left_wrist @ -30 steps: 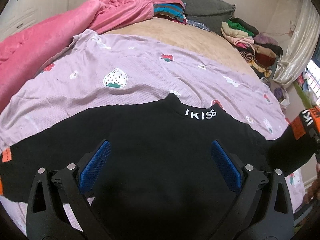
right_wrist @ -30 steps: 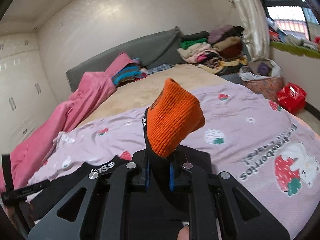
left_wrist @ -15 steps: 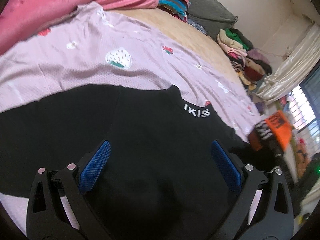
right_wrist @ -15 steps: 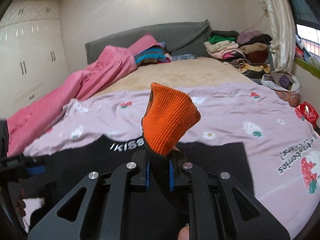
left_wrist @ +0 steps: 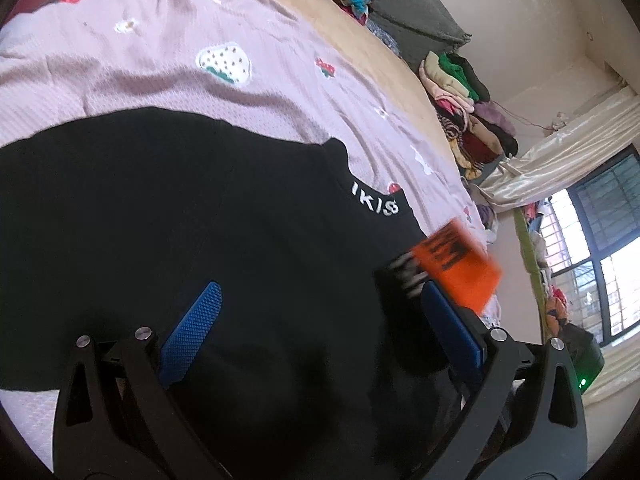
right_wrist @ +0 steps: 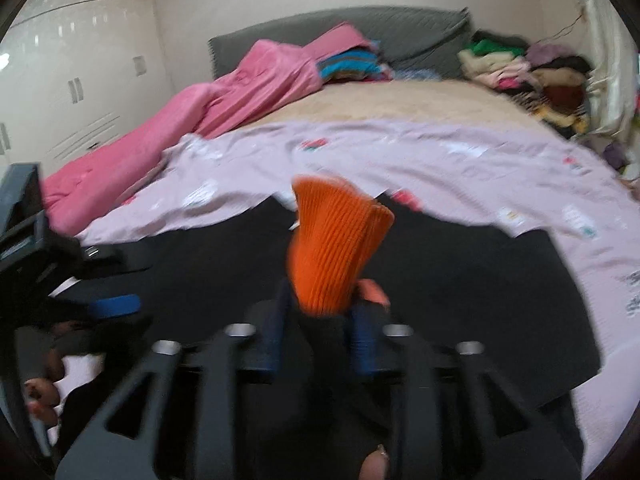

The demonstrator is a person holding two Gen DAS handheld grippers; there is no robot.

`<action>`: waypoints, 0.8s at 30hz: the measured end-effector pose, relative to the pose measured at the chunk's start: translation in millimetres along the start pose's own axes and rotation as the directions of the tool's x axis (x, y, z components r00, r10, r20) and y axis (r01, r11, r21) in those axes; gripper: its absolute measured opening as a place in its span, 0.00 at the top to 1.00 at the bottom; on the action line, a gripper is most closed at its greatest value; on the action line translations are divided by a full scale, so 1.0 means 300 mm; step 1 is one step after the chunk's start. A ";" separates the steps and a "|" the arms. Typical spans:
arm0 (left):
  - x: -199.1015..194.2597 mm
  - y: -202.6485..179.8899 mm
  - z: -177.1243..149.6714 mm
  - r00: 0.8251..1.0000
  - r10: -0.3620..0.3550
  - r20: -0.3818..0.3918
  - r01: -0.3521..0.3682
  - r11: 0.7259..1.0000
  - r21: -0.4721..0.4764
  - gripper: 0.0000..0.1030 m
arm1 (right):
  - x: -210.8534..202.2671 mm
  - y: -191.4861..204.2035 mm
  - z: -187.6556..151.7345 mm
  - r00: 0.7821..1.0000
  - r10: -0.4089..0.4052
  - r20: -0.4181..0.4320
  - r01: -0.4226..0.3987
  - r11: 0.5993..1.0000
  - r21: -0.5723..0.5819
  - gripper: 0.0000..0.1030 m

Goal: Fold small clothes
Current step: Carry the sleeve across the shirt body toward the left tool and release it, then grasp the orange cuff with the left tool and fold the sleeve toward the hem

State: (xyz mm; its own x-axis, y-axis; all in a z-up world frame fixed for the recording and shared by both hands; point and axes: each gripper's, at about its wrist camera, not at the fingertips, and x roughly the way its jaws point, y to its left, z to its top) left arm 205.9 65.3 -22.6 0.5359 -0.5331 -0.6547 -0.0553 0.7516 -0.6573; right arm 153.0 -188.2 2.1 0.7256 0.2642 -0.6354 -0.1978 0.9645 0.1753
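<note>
Black sweater [left_wrist: 192, 240] lies flat, front down or up can't tell, on the lilac strawberry sheet [left_wrist: 152, 64] covering the near part of the bed, collar with white lettering [left_wrist: 374, 205] pointing toward the headboard, body spread wide so the sleeves can be turned in. Orange ribbed cuff [right_wrist: 336, 248] of one sleeve stands up between the pads of the right hand-held gripper [right_wrist: 318, 332], carried in over the sweater's body; likely the sleeve fold, cuff brought toward the middle of the chest. Jaws of that gripper are opening, pads look just off the black sleeve fabric, cuff is between them but blurred, so release seems under way. Left hand-held gripper [left_wrist: 320, 332] hovers low over the sweater's body, blue pads wide apart, nothing between them; probably poised to pin or smooth the cloth while the sleeve drops. Pink blanket [right_wrist: 192, 120] and folded clothes pile [right_wrist: 524, 68] sit well apart at the headboard end, out of the working area.
</note>
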 end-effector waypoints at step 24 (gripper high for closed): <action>0.149 -0.221 -0.135 0.998 0.060 -0.009 -0.055 0.951 0.304 0.94 | -0.324 -0.289 -0.101 0.996 -0.068 0.050 0.059 0.984 0.165 0.39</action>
State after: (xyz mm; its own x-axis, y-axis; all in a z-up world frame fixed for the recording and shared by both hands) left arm 199.4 -24.0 -23.3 0.5244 -0.4900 -0.6963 0.1740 0.8622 -0.4757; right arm 79.7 -297.3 25.8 0.7695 0.1979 -0.6072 -0.0431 0.9647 0.2597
